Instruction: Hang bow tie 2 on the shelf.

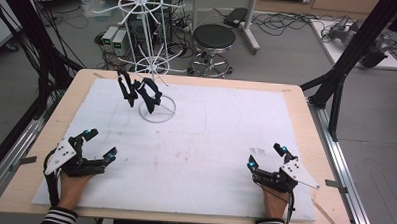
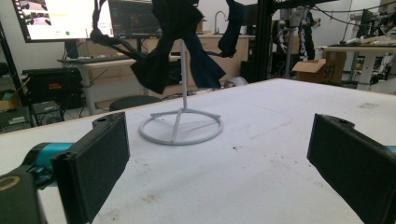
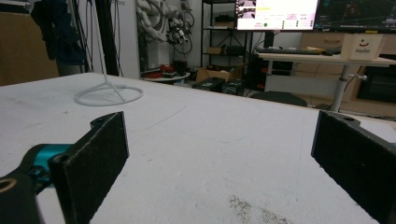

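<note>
High view shows the left tongs [image 1: 96, 144] and the right tongs [image 1: 266, 157] resting low on the white foam-covered tabletop [image 1: 200, 152], one near each front corner. Both sets stand with jaws spread wide and hold nothing; the left and right gripper views confirm bare black pads with open tabletop between them.

The work item is the white wire display stand with a ring base [image 1: 157, 109], located at the far left-centre of the tabletop, well apart from both tongs. Black fabric pieces with straps [image 1: 139, 91] hang from its lower arms. In the left gripper view the ring base [image 2: 181, 126] lies directly ahead, with the dark fabric [image 2: 177, 42] draped above it. In the right gripper view the same base [image 3: 109, 94] sits far off to the left.

Step in hand, as judged: start position, before any reach. The next move likely calls for advancing the left tongs toward the stand, raising them to the hanging fabric, and closing on a strap without tipping the light stand. The right tongs may need to steady the base.
</note>
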A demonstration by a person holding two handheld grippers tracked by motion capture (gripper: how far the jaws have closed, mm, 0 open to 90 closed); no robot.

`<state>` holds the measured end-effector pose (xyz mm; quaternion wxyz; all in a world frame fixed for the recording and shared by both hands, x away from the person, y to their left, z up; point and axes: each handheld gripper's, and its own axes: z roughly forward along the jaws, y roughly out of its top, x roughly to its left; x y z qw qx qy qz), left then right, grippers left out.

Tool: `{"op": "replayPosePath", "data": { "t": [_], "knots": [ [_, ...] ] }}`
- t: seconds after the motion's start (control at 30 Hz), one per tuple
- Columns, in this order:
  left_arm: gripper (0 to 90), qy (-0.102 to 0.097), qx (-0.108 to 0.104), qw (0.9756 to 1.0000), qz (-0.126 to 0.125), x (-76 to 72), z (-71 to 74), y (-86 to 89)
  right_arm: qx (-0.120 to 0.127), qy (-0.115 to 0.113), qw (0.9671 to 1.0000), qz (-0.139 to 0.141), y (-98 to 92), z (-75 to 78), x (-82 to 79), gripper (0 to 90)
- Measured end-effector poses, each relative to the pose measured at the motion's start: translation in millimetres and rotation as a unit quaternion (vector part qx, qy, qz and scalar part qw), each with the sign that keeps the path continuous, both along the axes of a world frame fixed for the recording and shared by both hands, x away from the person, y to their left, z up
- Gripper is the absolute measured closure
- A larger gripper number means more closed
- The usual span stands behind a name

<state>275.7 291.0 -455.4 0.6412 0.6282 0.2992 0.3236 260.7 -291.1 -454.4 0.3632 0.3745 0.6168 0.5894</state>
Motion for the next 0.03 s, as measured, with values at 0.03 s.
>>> {"op": "replayPosePath", "data": {
  "t": [0.03],
  "knots": [
    [6.2, -0.001, 0.0, 1.0, 0.001, -0.1, -0.1, -0.4, 0.0, 0.0, 1.0, 0.001, 0.0, 0.0, 0.0, 3.3]
  ]
}}
